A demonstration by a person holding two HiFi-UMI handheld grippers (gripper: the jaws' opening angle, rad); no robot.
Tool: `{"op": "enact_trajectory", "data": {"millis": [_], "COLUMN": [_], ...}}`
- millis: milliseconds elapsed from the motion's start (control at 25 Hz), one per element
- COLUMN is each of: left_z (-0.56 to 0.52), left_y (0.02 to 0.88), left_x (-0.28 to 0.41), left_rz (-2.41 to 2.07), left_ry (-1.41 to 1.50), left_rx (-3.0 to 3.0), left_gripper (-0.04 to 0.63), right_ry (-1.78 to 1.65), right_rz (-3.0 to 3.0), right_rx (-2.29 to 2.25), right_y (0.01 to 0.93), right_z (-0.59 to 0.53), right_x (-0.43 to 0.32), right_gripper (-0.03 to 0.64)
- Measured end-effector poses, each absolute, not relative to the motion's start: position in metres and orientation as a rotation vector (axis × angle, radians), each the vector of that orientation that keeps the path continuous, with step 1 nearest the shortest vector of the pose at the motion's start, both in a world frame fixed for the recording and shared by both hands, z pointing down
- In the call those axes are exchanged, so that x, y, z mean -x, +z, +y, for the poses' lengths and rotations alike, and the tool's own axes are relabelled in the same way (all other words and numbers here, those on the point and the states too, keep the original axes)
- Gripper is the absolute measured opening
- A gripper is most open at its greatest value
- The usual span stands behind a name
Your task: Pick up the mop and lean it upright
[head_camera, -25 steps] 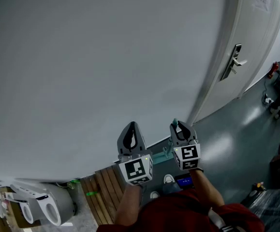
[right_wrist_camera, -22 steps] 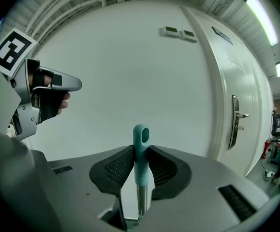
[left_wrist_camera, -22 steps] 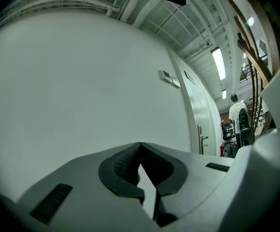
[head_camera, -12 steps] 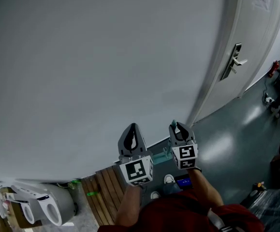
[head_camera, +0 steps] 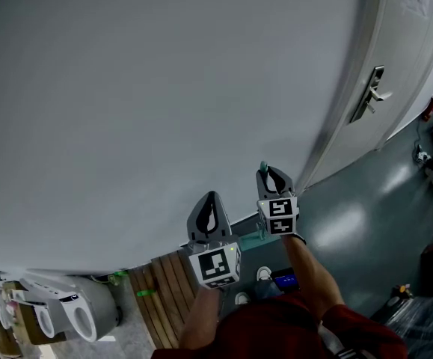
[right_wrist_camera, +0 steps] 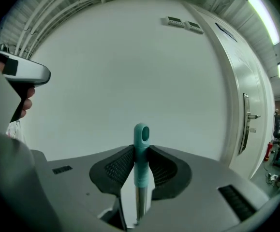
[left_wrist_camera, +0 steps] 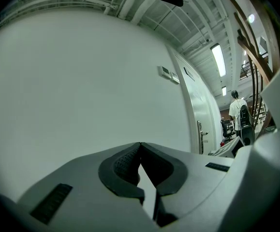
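The mop shows as a metal pole with a teal end cap (right_wrist_camera: 140, 151) that has a hanging hole at its tip. It stands upright between the pads of my right gripper (right_wrist_camera: 140, 157), which is shut on the teal grip. In the head view the teal tip (head_camera: 263, 167) pokes out past the right gripper (head_camera: 274, 178), close to the white wall (head_camera: 164, 103). A teal part of the mop (head_camera: 250, 239) shows low between the two grippers. My left gripper (head_camera: 211, 204) is beside the right one, its jaws closed with nothing between them (left_wrist_camera: 140, 154).
A white door (head_camera: 395, 58) with a lever handle (head_camera: 370, 96) stands to the right. A wooden slatted board (head_camera: 167, 290) and white appliances (head_camera: 59, 316) lie on the floor at lower left. A person (left_wrist_camera: 236, 115) stands far down the corridor.
My right gripper has moved forward toward the wall with the mop handle in it. The left gripper has stayed put.
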State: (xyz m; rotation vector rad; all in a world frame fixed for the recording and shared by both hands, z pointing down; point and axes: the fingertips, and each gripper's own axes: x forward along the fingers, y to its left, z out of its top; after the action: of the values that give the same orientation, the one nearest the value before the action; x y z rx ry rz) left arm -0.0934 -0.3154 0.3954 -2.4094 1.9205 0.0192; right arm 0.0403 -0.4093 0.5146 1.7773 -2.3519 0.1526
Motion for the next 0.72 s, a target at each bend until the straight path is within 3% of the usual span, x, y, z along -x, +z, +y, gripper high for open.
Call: {"op": "enact_trajectory", "data": {"millis": [720], "left_z": [-0.317], "left_y": [0.398], "left_x": [0.092], "left_rz": [1.916], "left_ry": [0.004], "left_rx": [2.395], "left_gripper": [0.013], "right_ry": [0.174], "right_rz": [-2.285], "right_rx": [-1.759], "right_y": [0.525], "right_z": [-0.488], "right_x": [-0.026], "right_gripper": [0.109]}}
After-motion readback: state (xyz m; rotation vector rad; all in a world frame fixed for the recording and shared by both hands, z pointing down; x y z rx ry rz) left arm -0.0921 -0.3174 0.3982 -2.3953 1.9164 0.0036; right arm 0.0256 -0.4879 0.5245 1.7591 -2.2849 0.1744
